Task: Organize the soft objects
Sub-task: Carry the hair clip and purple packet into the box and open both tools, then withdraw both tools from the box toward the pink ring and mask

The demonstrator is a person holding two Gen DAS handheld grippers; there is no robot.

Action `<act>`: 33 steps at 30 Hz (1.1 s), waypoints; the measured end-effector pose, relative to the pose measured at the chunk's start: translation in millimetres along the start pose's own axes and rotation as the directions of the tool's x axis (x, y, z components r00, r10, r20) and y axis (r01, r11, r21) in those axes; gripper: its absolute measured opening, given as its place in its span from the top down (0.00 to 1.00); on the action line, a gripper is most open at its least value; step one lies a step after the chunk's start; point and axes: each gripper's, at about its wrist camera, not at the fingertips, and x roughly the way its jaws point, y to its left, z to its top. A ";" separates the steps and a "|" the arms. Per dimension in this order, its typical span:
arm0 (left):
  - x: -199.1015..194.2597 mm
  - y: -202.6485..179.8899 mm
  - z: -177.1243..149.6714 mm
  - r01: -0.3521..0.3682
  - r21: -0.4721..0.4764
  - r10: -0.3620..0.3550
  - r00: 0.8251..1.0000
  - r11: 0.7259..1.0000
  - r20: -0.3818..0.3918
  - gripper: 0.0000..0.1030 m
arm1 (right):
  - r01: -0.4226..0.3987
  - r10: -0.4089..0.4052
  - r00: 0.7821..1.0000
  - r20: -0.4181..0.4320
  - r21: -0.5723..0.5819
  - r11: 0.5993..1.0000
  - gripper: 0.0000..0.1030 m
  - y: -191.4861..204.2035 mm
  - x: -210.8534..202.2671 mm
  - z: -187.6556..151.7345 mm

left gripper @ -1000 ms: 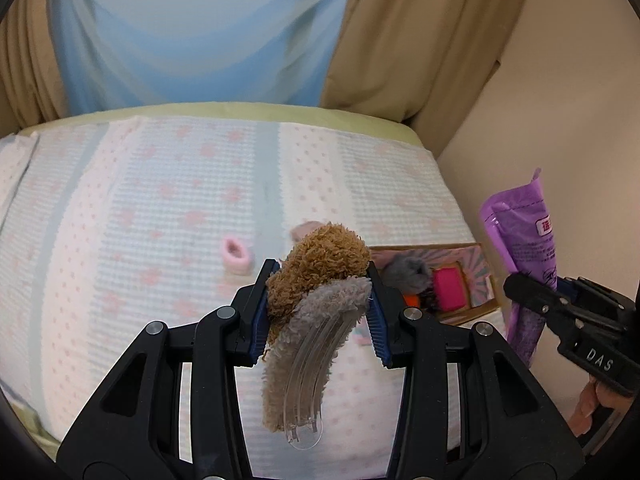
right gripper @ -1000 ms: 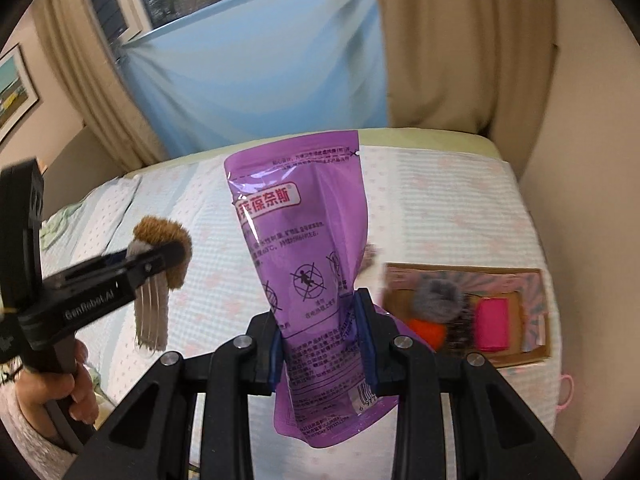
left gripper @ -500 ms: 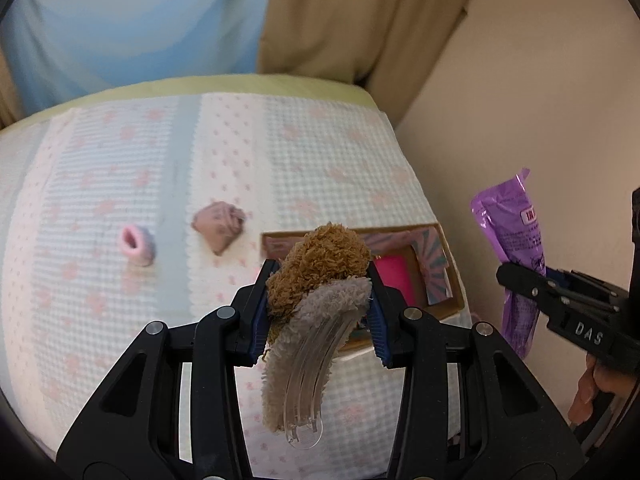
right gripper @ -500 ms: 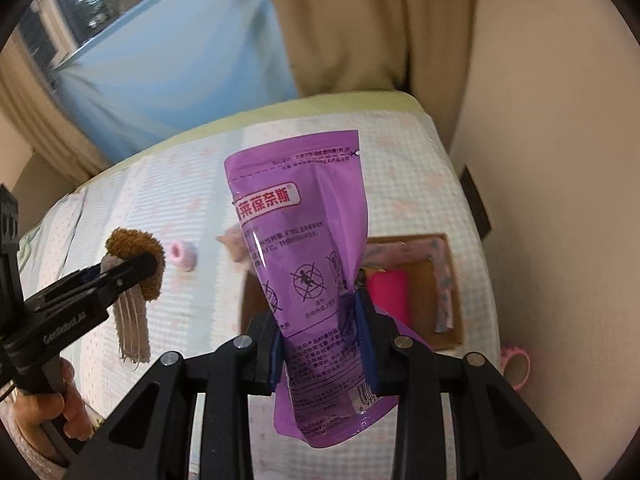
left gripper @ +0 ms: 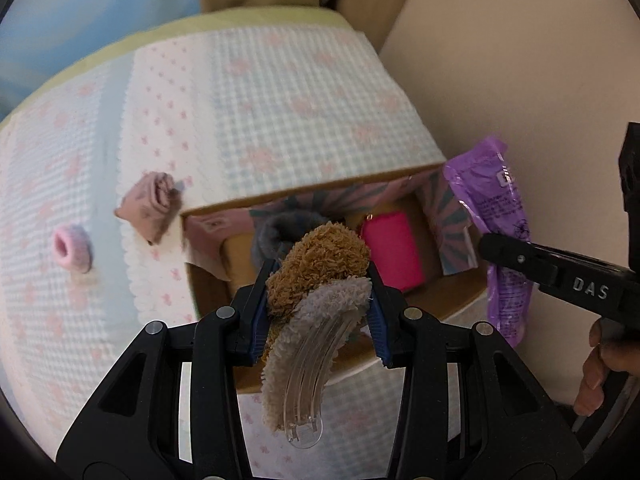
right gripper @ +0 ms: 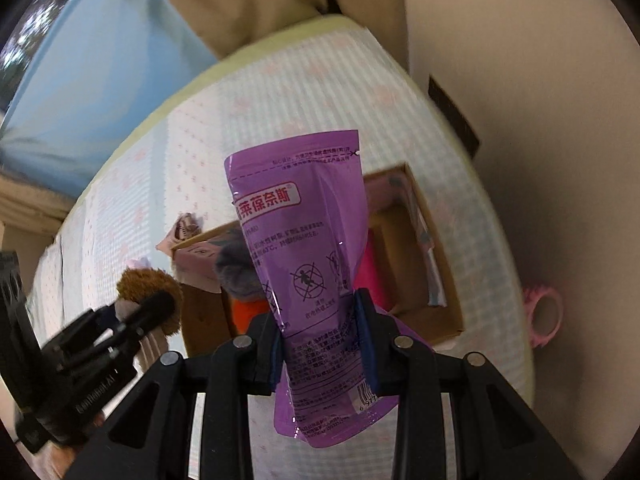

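Lower left tongs (left gripper: 318, 300), clamped on fuzzy hair clip (left gripper: 316, 292), into free space of cardboard box (left gripper: 452, 292) on bed (beside pink roll (left gripper: 394, 254)), release gently; keep right tongs (right gripper: 320, 336), gripping purple pouch (right gripper: 308, 248), clear.

The bed (left gripper: 280, 92) wears pale blue gingham with pink flowers and a white dotted stripe. The clip (left gripper: 316, 280) is brown and grey fuzz on clear plastic. The pouch (right gripper: 308, 248) is purple with a red label. The box (left gripper: 212, 292) is brown card, its lining pink with teal rays; inside lies a hot-pink roll (left gripper: 394, 254).
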 end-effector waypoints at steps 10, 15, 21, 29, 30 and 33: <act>30.1 -16.5 -1.9 -0.064 0.155 0.071 0.997 0.986 -0.038 0.01 | -0.039 0.048 0.997 -0.052 0.170 0.985 0.36 -22.6 44.0 11.0; 16.7 -9.6 -4.7 -0.095 0.179 0.103 0.994 0.979 -0.038 0.00 | -0.019 0.023 0.999 -0.029 0.129 0.991 0.00 -20.5 42.5 10.7; -4.9 9.0 -15.5 -0.092 0.108 0.096 0.995 0.990 -0.034 0.00 | -0.015 0.017 1.000 -0.016 0.105 0.994 0.00 -20.7 34.9 1.3; -43.8 13.8 -25.6 -0.123 0.089 0.121 0.992 0.988 0.033 0.00 | -0.020 0.013 0.998 0.068 0.091 0.996 0.00 -9.6 2.2 -8.3; -53.5 13.7 -26.9 -0.129 0.086 0.125 0.991 0.988 0.046 0.00 | -0.022 0.015 0.997 0.079 0.088 0.996 0.00 -7.2 -3.5 -9.6; -72.8 13.8 -30.9 -0.126 0.072 0.120 0.990 0.989 0.079 0.00 | -0.019 0.012 0.994 0.107 0.059 0.998 0.00 1.0 -24.3 -16.8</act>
